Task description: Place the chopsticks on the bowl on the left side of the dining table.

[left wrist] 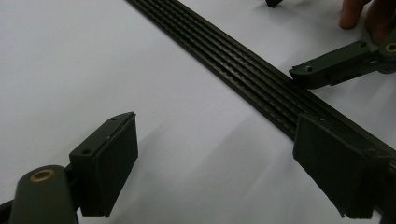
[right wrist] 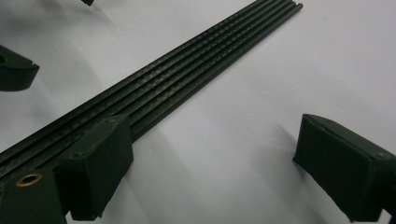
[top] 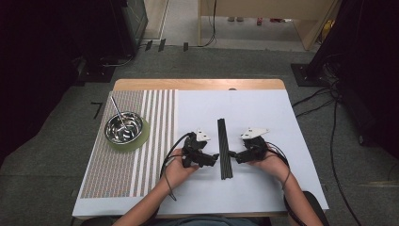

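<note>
- Table [top: 197, 84] first: a white sheet [top: 263, 117] covers most of it, and its near edge is cut off by your arms at the bottom of the high view.
- Striped mat [top: 141, 141] lies on the left part of the table, well apart from your hands.
- Black rods [top: 225, 148] lie side by side in a flat bundle on the white sheet, between your two grippers; how many there are is hard to count.
- Your left gripper [top: 212, 158] has its jaws spread wide, and one jaw hides part of the rods in the left gripper view.
- Your right gripper [top: 234, 154] is spread too, one jaw just beside the rods.
- Steel bowl [top: 123, 127] sits on a green plate [top: 141, 137] and holds a thin metal stick [top: 118, 113]; anything else inside is lost in reflections.
</note>
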